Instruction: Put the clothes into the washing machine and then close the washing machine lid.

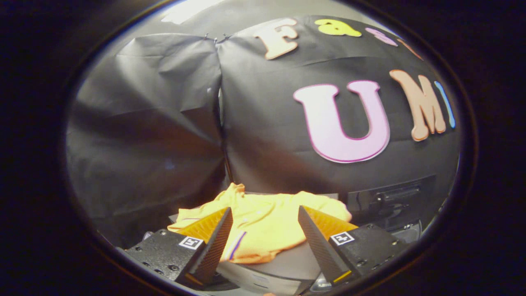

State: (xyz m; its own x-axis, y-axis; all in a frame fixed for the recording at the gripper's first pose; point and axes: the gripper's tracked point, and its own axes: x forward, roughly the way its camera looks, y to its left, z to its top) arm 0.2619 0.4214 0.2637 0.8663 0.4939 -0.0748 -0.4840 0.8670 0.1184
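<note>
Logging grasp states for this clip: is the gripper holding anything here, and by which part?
Nothing is held. The gripper is open, fingers spread on either side of the yellow shirt, which lies just ahead on a grey surface.

Left marker [191,242]: a square black-and-white coded tag on the left finger's mount; it carries a pattern, with no letters or numbers to read.
Right marker [342,238]: a matching square tag on the right finger's mount, again a pattern only.
Yellow garment [283,205]: a thin purple stripe, no legible print or brand.
Gripper [264,209]: fingers spread apart, the yellow garment between and just ahead of them.
</note>
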